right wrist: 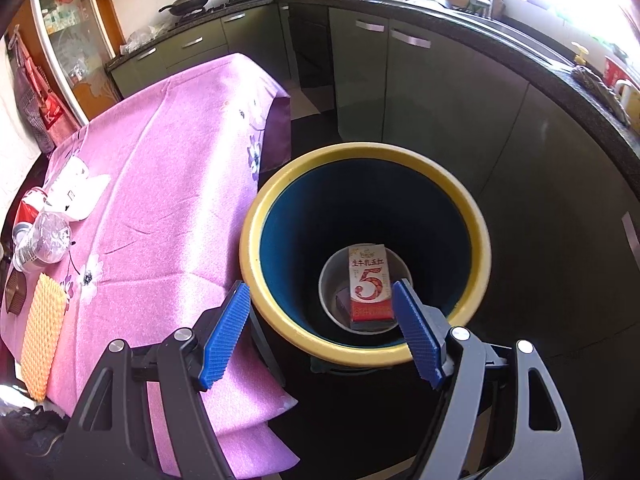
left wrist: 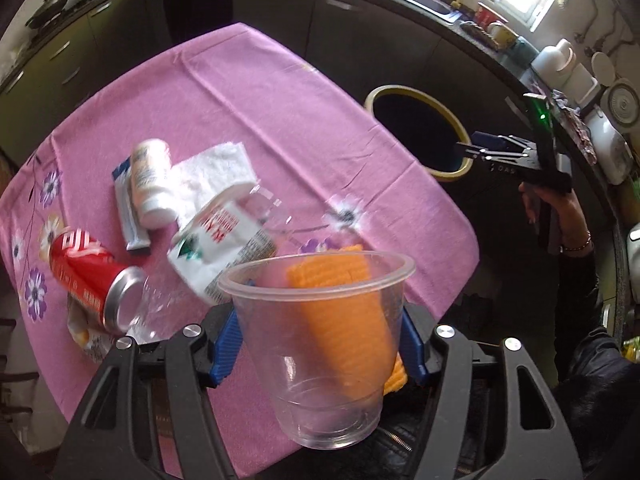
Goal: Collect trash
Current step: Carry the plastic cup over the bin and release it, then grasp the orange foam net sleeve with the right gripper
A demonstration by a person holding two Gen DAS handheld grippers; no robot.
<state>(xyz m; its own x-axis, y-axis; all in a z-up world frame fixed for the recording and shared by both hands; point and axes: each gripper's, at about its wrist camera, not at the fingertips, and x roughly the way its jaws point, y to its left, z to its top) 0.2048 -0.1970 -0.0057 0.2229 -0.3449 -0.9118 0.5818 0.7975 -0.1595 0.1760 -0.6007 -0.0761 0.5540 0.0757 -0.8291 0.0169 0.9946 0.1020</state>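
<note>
Both grippers show plainly: the left gripper [left wrist: 320, 344] has its blue pads pressed on either side of a clear plastic cup [left wrist: 324, 344], holding it upright above the pink tablecloth [left wrist: 248, 120], while the right gripper [right wrist: 322, 334] hangs with jaws spread wide and nothing between them, directly over the mouth of the yellow-rimmed trash bin [right wrist: 264, 200]. Down at the bottom of that bin lies a red and white milk carton [right wrist: 370, 284] inside a pale inner pail. The bin stands on the dark floor just beside the corner of the cloth-covered table. Farther from the bin, on the cloth, a cluster of rubbish remains: a red drink can [left wrist: 94, 276] on its side, a white bottle [left wrist: 152, 184], a crumpled paper towel [left wrist: 216, 168], a white carton with red lettering [left wrist: 220, 248] and a clear plastic bottle [left wrist: 268, 208]. An orange ridged sponge [right wrist: 42, 328] lies on the cloth nearer the bin than the can, seen through the held cup in the left wrist view.
</note>
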